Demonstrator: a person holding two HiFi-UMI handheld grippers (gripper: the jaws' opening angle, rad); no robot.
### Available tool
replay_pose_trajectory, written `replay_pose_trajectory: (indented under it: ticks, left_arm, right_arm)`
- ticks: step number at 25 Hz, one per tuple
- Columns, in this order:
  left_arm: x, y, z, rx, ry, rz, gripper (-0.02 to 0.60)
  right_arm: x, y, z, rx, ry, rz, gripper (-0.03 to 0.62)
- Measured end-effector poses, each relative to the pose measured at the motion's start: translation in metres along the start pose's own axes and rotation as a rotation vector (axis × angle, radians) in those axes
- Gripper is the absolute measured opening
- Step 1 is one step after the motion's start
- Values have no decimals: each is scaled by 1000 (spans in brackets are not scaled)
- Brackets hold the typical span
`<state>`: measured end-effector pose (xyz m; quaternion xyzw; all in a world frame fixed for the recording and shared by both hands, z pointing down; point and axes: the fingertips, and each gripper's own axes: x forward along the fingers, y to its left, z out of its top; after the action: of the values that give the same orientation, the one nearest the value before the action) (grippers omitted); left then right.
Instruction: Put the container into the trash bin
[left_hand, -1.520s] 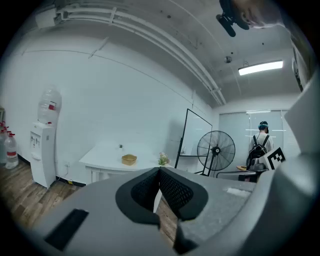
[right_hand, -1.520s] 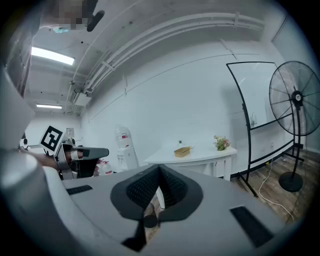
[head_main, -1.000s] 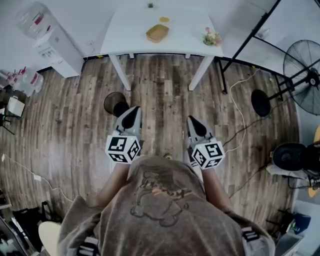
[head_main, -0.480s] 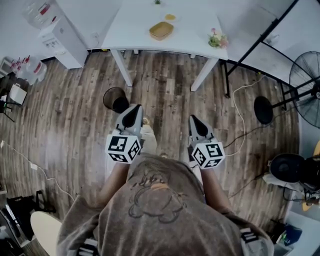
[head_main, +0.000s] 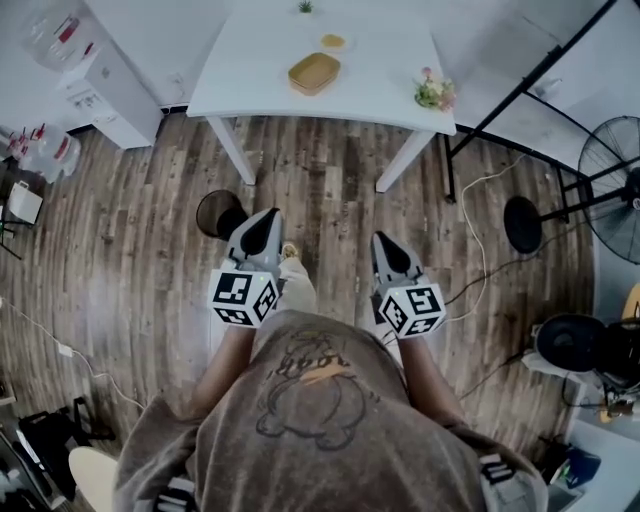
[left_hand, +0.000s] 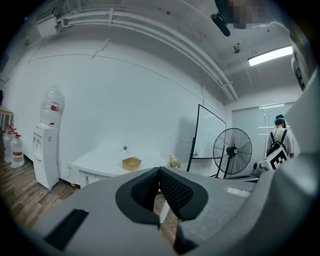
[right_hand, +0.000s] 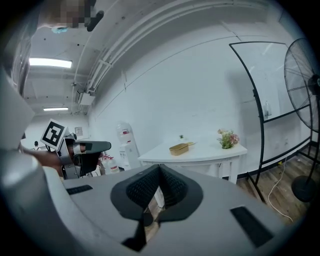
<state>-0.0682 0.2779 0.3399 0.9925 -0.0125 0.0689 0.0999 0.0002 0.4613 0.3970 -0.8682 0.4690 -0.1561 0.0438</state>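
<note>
A tan oval container (head_main: 314, 73) lies on the white table (head_main: 250, 70) ahead; it also shows far off in the left gripper view (left_hand: 131, 163) and the right gripper view (right_hand: 178, 148). A black round trash bin (head_main: 214, 212) stands on the wood floor by the table's left leg, just ahead of my left gripper (head_main: 268, 218). That gripper (left_hand: 159, 170) is shut with nothing in it. My right gripper (head_main: 381, 240) is held level beside it, well short of the table, its pads (right_hand: 160, 166) also shut and empty.
A small pot of flowers (head_main: 432, 90) and a small yellow dish (head_main: 333, 41) share the table. A water dispenser (head_main: 105, 85) stands at the left. On the right are a floor fan (head_main: 610, 150), a whiteboard frame, a round stand base (head_main: 522, 223) and a cable (head_main: 478, 235).
The person has stepped forward: the table and the bin now lie nearer in the head view. Both grippers stay shut and side by side.
</note>
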Motion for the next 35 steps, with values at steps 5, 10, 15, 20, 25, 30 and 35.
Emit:
replay_pose_trajectory:
  ticks: [5,10,15,20,25,30,35]
  left_arm:
    - [55,34,16,0,7,-11,5]
    - [107,70,33,-1,20,-22,5]
    - [153,102,53,-7,27,-40,5]
    - [196,131,66,-14,33,-71,5]
    - [235,151,78,-4,38,-114,5]
    - [266,173,88,14,44,-155,5]
    - [284,189,91,-1,51,-175,5]
  right_arm:
    - [55,-18,16,3,14,-5,-8]
    - [108,-33,34,14,27,-16,-8]
    - [155,-44,57,17,37,-30,-6]
    - [200,-53,73,11,33,-47,-6]
    - [237,-65,84,18,27,-74,-6]
    - [277,-70,97,11,4,-90,-5]
    - [299,-72,103,7,9,-113,-5]
